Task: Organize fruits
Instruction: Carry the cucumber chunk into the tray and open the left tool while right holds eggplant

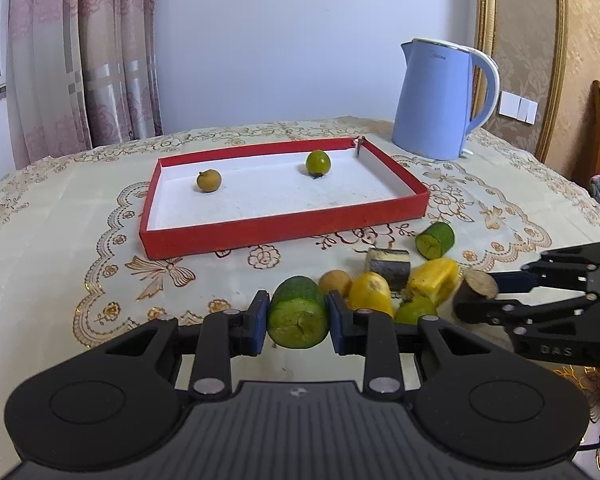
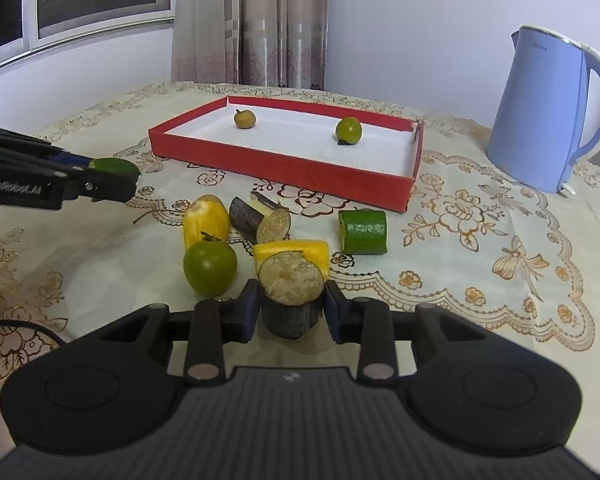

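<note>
- The left gripper point(image 1: 298, 316) holds a green cucumber piece point(image 1: 298, 314) between its pads, just above the tablecloth point(image 1: 60, 240).
- The right gripper point(image 2: 291, 306) is closed on a dark eggplant piece point(image 2: 291, 284); its lower part is hidden.
- The small brown fruit point(image 1: 335, 282) is half hidden, perhaps a longan.
- The red tray point(image 1: 284, 228) holds two round fruits, well apart.
</note>
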`<move>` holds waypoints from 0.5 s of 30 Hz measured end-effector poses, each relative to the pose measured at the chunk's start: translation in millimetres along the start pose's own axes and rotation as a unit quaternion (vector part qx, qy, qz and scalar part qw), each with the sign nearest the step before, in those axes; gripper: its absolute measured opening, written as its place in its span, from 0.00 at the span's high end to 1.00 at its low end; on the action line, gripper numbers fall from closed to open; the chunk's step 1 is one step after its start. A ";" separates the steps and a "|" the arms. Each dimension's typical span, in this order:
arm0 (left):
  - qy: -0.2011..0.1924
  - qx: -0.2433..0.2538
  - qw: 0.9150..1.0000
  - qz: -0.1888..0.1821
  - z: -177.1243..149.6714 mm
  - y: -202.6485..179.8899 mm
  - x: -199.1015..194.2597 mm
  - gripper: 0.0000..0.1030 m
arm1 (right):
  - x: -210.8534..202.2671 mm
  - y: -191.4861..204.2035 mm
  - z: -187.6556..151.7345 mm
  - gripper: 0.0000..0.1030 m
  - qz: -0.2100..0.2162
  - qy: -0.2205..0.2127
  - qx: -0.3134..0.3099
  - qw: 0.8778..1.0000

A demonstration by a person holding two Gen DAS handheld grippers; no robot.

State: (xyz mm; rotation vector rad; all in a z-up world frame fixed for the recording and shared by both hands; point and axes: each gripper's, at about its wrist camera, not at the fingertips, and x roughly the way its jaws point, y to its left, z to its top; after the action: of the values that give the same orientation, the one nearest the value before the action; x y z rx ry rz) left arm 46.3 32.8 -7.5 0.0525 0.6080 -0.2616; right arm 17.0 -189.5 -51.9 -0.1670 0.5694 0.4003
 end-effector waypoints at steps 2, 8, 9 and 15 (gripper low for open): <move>-0.003 0.004 1.000 0.003 3.3 3.0 0.9 0.71 | -2.8 0.1 0.9 0.69 0.000 -0.003 0.000 1.000; -0.019 0.011 1.000 0.022 22.0 12.5 15.6 0.71 | -7.0 -0.2 2.8 0.69 0.000 -0.009 0.001 1.000; -0.020 0.009 1.000 0.021 26.5 14.5 21.0 0.71 | -7.3 -0.1 3.0 0.69 0.000 -0.010 0.001 1.000; -0.025 -0.001 0.999 0.035 62.5 26.5 68.7 0.71 | -10.9 -0.4 2.6 0.69 -0.001 -0.013 0.003 1.000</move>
State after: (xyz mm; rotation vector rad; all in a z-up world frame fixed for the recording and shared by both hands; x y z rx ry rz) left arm 142.3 34.9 3.8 0.0647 0.5567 -0.1940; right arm 10.1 -192.7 -43.7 -0.1554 0.5455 0.3985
